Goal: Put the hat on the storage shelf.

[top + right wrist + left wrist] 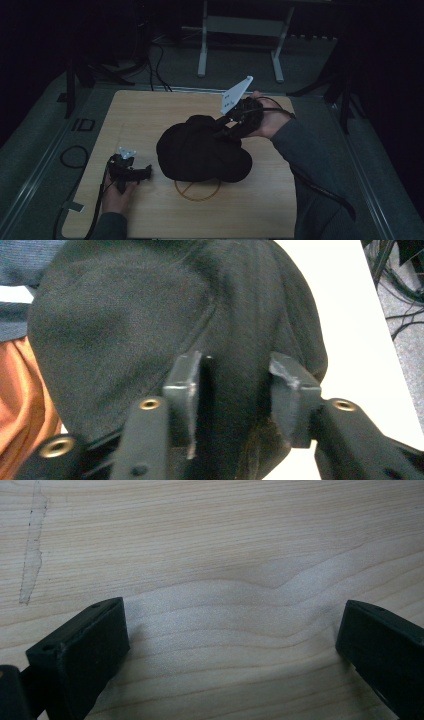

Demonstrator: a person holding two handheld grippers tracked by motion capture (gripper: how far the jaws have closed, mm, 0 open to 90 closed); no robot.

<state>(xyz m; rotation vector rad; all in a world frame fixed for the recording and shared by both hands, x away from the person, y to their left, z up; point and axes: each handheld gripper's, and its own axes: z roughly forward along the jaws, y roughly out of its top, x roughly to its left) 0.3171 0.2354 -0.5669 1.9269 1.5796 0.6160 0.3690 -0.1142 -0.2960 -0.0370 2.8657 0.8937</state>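
A black fabric cap (200, 150) lies in the middle of the wooden table (150, 110), partly over a yellow circle mark (197, 194). My right gripper (227, 131) reaches down onto the cap's far right edge, its grey plate (236, 95) pointing up. In the right gripper view its jaws (235, 385) stand partly apart, open, with a ridge of the cap (125, 330) between them; the pads do not squeeze it. My left gripper (145, 172) rests low at the table's left, just left of the cap. It stands open (232, 650) over bare wood.
A pale tape scar (32, 545) marks the wood ahead of the left jaws. A metal stand's legs (202, 55) and cables (155, 65) are on the floor behind the table. Orange cloth (20, 390) shows beyond the cap in the right gripper view.
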